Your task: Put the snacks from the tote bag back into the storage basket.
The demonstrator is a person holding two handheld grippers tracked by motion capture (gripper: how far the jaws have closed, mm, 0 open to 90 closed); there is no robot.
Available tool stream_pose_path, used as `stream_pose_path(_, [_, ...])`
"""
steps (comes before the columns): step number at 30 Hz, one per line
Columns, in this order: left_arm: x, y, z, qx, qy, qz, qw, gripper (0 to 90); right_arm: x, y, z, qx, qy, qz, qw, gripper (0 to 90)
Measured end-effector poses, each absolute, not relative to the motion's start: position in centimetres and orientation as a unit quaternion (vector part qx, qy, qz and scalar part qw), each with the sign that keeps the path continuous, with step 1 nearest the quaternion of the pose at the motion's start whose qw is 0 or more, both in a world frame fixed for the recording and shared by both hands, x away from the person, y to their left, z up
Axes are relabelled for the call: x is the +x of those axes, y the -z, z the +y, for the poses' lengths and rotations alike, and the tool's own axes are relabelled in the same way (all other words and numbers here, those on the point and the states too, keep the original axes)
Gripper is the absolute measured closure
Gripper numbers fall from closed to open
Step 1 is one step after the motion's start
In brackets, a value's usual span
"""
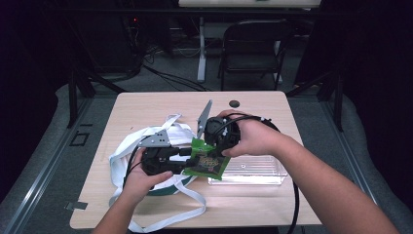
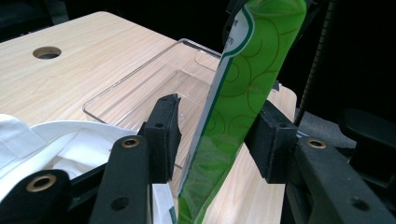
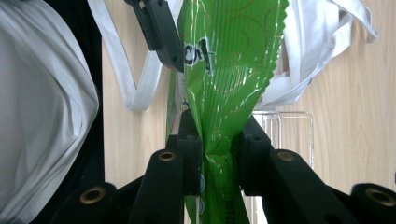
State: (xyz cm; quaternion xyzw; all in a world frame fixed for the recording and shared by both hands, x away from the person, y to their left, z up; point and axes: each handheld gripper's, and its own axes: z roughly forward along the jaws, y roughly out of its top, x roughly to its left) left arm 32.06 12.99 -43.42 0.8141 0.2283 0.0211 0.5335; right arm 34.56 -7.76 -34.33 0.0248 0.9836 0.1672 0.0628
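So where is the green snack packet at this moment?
In the high view, the green snack packet hangs mid-table between both grippers, over the clear plastic tray's left end, beside the white bag.

The green snack packet [image 3: 224,88] is glossy, crinkled foil-like plastic with a serrated edge. The clear tray [image 2: 140,84] is smooth transparent plastic; the table [image 2: 84,60] is matt pale wood-grain, and the white bag [image 1: 122,156] is soft cloth.

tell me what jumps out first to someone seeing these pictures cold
A bright green snack packet held up between both hands at mid-table: the right tool is clamped on it, while the left tool straddles it with a gap on one side. Beneath lie a white cloth bag on the left and a clear plastic tray on the right.
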Motion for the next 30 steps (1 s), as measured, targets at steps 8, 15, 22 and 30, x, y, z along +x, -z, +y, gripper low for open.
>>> stream_pose_path(8, [32.2,43.4,13.2,0.812,-0.025,0.235,0.533,53.0,34.7,34.1,-8.3,0.030,-0.164,0.983,0.071,74.5])
stream_pose_path(15, [32.3,43.5,13.4,0.811,-0.027,0.241,0.532,51.8,34.8,34.0,-8.7,0.036,-0.162,0.983,0.076,74.5])
stream_pose_path(22, [32.5,43.6,13.5,0.810,-0.030,0.249,0.530,51.6,35.1,33.6,-9.4,0.042,-0.158,0.983,0.086,74.5])
stream_pose_path(30, [32.5,43.6,13.6,0.810,-0.031,0.252,0.529,51.6,35.4,33.3,-10.1,0.051,-0.153,0.982,0.095,74.4])
